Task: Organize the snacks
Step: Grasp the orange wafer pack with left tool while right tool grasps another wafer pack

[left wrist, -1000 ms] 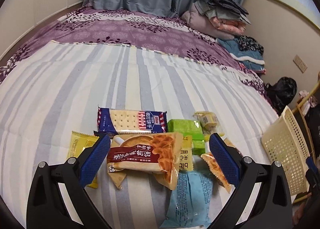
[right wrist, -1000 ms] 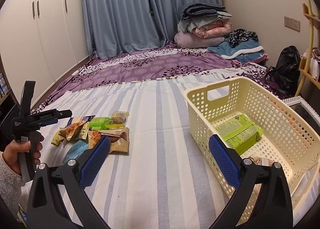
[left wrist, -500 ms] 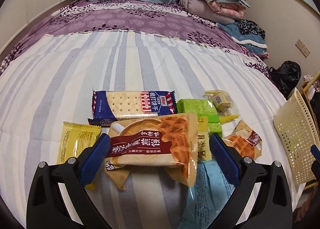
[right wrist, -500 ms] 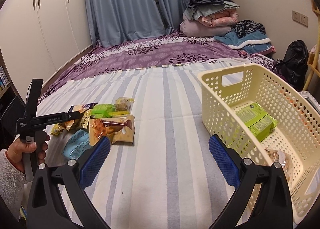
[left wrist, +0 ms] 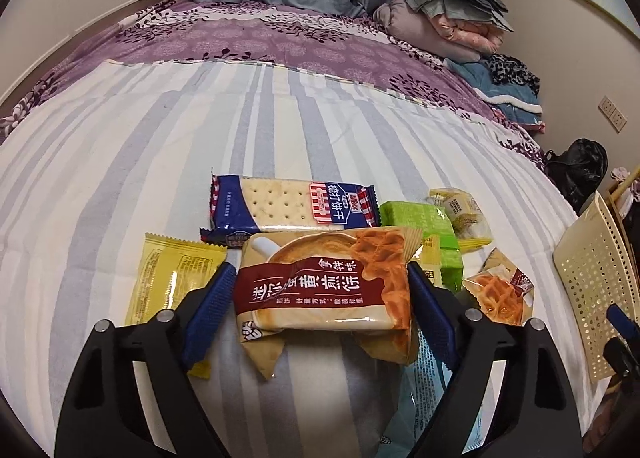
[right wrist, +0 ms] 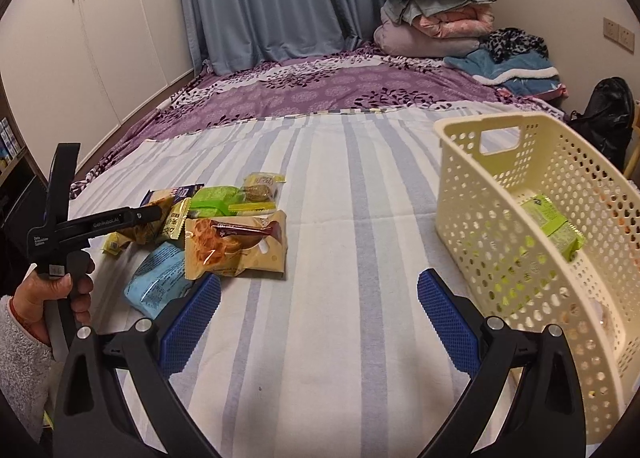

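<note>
A pile of snack packets lies on the striped bedspread. In the left wrist view my left gripper [left wrist: 320, 294] is open with its blue pads either side of a tan waffle-cookie packet [left wrist: 324, 282], close to its edges. Behind it lie a blue cracker packet [left wrist: 292, 206], a green packet [left wrist: 420, 222] and a yellow packet [left wrist: 172, 274]. In the right wrist view my right gripper [right wrist: 316, 310] is open and empty above the bed, between the pile [right wrist: 224, 226] and a cream basket [right wrist: 532, 242] holding a green packet [right wrist: 552, 222].
A light blue packet [right wrist: 156, 282] lies at the pile's near edge. Folded bedding [right wrist: 436, 26] is stacked at the far end of the bed. A black bag [right wrist: 608, 114] sits by the right wall. The left hand-held gripper [right wrist: 80, 226] shows at the left.
My left gripper has moved forward and down until its pads straddle the waffle-cookie packet. My right gripper has drifted left, away from the basket, and stays open.
</note>
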Action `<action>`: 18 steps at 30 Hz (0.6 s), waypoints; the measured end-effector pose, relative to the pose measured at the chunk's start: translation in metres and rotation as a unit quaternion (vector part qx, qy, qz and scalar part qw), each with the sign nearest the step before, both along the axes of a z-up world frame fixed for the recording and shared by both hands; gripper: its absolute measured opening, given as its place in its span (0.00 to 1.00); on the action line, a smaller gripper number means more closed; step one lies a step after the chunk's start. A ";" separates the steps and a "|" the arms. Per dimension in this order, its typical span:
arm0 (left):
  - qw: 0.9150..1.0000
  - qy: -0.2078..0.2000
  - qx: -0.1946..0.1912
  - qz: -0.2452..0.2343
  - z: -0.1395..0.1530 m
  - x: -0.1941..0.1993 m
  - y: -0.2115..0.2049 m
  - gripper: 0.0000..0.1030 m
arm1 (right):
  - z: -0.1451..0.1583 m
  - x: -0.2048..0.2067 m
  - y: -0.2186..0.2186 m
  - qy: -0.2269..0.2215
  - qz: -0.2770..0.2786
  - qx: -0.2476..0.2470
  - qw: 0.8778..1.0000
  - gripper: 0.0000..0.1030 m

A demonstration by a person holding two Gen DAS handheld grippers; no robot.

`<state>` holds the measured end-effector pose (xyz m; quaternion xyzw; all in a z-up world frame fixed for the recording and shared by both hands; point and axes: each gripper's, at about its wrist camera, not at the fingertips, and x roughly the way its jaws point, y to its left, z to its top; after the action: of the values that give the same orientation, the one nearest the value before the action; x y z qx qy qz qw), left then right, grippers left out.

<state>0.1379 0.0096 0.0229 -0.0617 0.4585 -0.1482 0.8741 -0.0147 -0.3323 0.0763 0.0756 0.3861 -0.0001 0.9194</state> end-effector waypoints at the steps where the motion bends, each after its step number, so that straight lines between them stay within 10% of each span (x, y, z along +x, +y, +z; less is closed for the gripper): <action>1: 1.000 -0.003 0.002 0.001 0.002 -0.001 0.000 0.81 | -0.002 0.003 0.000 0.003 0.004 0.003 1.000 0.95; 18: 0.997 -0.068 -0.021 0.010 0.060 -0.028 0.018 0.80 | -0.041 0.089 0.064 0.051 0.102 0.002 0.993 0.95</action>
<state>0.1097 0.0276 0.0831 -0.0745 0.3941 -0.1530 0.9032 0.0744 -0.2684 0.0350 0.0372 0.4379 0.0906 0.8937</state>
